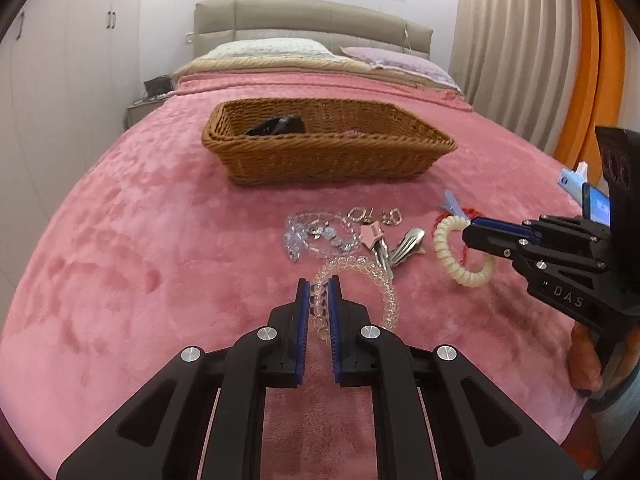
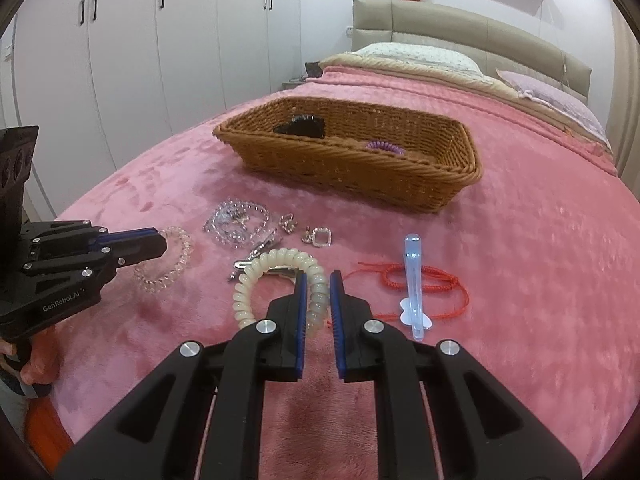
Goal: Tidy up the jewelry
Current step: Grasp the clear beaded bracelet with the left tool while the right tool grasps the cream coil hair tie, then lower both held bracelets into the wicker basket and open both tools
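Now: left gripper clamped on clear coil hair tie; right gripper clamped on cream coil hair tie; wicker basket beyond, on pink blanket.

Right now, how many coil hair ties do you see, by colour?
Clear coil tie: 1
Cream coil tie: 1
Purple coil tie: 1
Total: 3

Bare blanket left of basket; jewelry clutter in front.
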`<move>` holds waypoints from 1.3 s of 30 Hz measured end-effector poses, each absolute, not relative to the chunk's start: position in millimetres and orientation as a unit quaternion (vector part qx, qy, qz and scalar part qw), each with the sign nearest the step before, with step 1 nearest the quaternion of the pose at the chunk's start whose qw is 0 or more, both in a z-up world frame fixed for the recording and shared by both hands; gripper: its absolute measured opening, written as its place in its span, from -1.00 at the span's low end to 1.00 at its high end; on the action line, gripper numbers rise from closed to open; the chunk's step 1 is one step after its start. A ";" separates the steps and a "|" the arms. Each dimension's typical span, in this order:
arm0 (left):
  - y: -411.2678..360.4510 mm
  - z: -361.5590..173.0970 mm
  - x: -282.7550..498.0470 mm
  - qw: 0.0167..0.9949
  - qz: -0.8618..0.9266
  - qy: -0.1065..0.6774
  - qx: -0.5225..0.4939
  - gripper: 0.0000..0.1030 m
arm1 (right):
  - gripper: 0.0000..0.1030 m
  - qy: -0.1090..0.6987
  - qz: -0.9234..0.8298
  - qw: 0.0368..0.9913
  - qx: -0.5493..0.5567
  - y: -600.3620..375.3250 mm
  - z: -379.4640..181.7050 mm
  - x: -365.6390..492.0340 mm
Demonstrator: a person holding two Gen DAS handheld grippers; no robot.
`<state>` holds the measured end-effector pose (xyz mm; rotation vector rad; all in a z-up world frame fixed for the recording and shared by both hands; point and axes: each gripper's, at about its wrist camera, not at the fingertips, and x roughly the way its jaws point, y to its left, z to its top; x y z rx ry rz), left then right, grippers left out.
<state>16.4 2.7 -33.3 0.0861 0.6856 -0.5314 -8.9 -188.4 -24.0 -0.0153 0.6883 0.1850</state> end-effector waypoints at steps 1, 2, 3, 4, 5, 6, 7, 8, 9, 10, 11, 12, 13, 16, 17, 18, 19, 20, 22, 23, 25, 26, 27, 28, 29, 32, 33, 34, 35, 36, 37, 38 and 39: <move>3.3 -31.4 17.2 0.907 -0.259 0.331 0.036 -0.85 | -0.81 0.334 0.093 0.938 -0.001 -189.5 -21.6 -9.7; 3.9 -27.0 17.7 0.907 -0.262 0.328 0.027 -0.85 | -0.81 0.331 0.093 0.939 0.006 -190.7 -18.6 -9.7; 4.0 -22.6 17.6 0.909 -0.263 0.324 0.021 -0.85 | -0.81 0.330 0.091 0.940 0.013 -191.9 -15.2 -9.1; 3.2 -18.7 18.5 0.910 -0.262 0.320 0.019 -0.85 | -0.81 0.328 0.088 0.941 0.017 -192.7 -11.7 -8.3; 2.1 -13.7 19.7 0.913 -0.261 0.314 0.018 -0.85 | -0.81 0.325 0.082 0.942 0.018 -193.3 -7.8 -6.9; 0.1 -6.3 21.9 0.916 -0.259 0.306 0.017 -0.85 | -0.81 0.321 0.073 0.944 0.020 -194.6 -1.5 -4.2; -1.3 -0.7 24.6 0.918 -0.257 0.302 0.015 -0.85 | -0.81 0.317 0.068 0.945 0.024 -196.4 3.4 -2.1; -3.6 4.9 27.8 0.920 -0.255 0.298 0.013 -0.85 | -0.81 0.314 0.064 0.947 0.029 -198.7 8.8 0.8; -7.3 12.8 33.6 0.922 -0.254 0.292 0.011 -0.85 | -0.81 0.311 0.058 0.948 0.033 -201.5 14.8 5.6; -11.0 19.9 39.2 0.924 -0.254 0.286 0.009 -0.85 | -0.82 0.308 0.053 0.949 0.038 -204.5 20.5 10.9; -15.5 26.9 45.8 0.926 -0.253 0.280 0.006 -0.85 | -0.82 0.305 0.049 0.950 0.042 -207.3 25.9 16.5; -19.4 32.7 52.9 0.927 -0.252 0.277 0.003 -0.85 | -0.82 0.299 0.043 0.952 0.047 -211.4 33.3 24.8; -21.9 36.5 57.7 0.927 -0.253 0.276 0.001 -0.85 | -0.82 0.296 0.038 0.953 0.048 -213.7 37.3 30.5; -33.2 47.8 82.4 0.929 -0.252 0.270 -0.005 -0.85 | -0.82 0.286 0.025 0.956 0.053 -222.7 50.1 54.4; -38.5 51.2 93.2 0.931 -0.250 0.268 -0.006 -0.85 | -0.82 0.284 0.018 0.957 0.056 -225.9 53.4 63.9; -42.3 53.2 102.4 0.931 -0.248 0.267 -0.008 -0.85 | -0.82 0.283 0.013 0.957 0.058 -228.6 55.8 73.4; -44.3 53.8 108.9 0.931 -0.249 0.268 -0.010 -0.85 | -0.83 0.284 0.012 0.957 0.061 -230.8 57.2 81.5; -48.0 53.9 117.5 0.930 -0.249 0.269 -0.012 -0.85 | -0.83 0.285 0.011 0.956 0.063 -232.8 57.3 88.9; -55.4 50.5 136.0 0.931 -0.241 0.273 -0.011 -0.85 | -0.88 0.294 0.012 0.953 0.072 -239.4 54.0 109.1; -58.7 46.7 146.8 0.931 -0.237 0.279 -0.011 -0.85 | -0.88 0.298 0.016 0.951 0.079 -243.1 51.4 115.5; -60.7 40.2 160.3 0.929 -0.232 0.288 -0.013 -0.85 | -0.88 0.307 0.015 0.948 0.086 -251.4 45.9 129.5; -61.0 35.7 166.0 0.928 -0.227 0.294 -0.014 -0.85 | -0.88 0.315 0.017 0.945 0.084 -254.1 42.7 132.8; -58.4 32.4 167.1 0.927 -0.229 0.298 -0.019 -0.85 | -0.88 0.325 0.026 0.942 0.083 -256.0 39.6 133.3; -57.5 30.8 167.7 0.925 -0.233 0.299 -0.023 -0.85 | -0.87 0.332 0.038 0.939 0.080 -255.7 36.6 128.7; -54.6 27.7 164.2 0.924 -0.236 0.299 -0.026 -0.85 | -0.87 0.336 0.045 0.938 0.075 -254.2 34.0 121.6; -47.6 19.8 158.1 0.922 -0.238 0.305 -0.031 -0.85 | -0.84 0.357 0.061 0.930 0.059 -248.6 22.2 91.1; -46.8 18.8 155.9 0.921 -0.240 0.306 -0.033 -0.85 | -0.84 0.361 0.063 0.929 0.057 -248.4 17.7 80.8; -46.1 18.4 155.0 0.921 -0.240 0.306 -0.033 -0.85 | -0.84 0.365 0.056 0.928 0.055 -250.6 12.6 70.6; -45.3 18.2 153.3 0.921 -0.240 0.305 -0.032 -0.85 | -0.84 0.369 0.048 0.926 0.057 -255.1 7.5 63.3; -44.7 18.7 150.4 0.921 -0.240 0.304 -0.032 -0.85 | -0.84 0.373 0.044 0.925 0.064 -260.1 4.2 59.6; -44.1 19.0 147.9 0.921 -0.241 0.303 -0.033 -0.85 | -0.84 0.379 0.038 0.922 0.075 -268.9 -2.8 57.3; -43.3 19.5 144.1 0.921 -0.244 0.301 -0.035 -0.85 | -0.84 0.388 0.032 0.917 0.085 -277.1 -10.6 57.8; -43.8 20.0 141.9 0.921 -0.244 0.300 -0.034 -0.85 | -0.84 0.398 0.028 0.912 0.098 -283.8 -17.8 59.3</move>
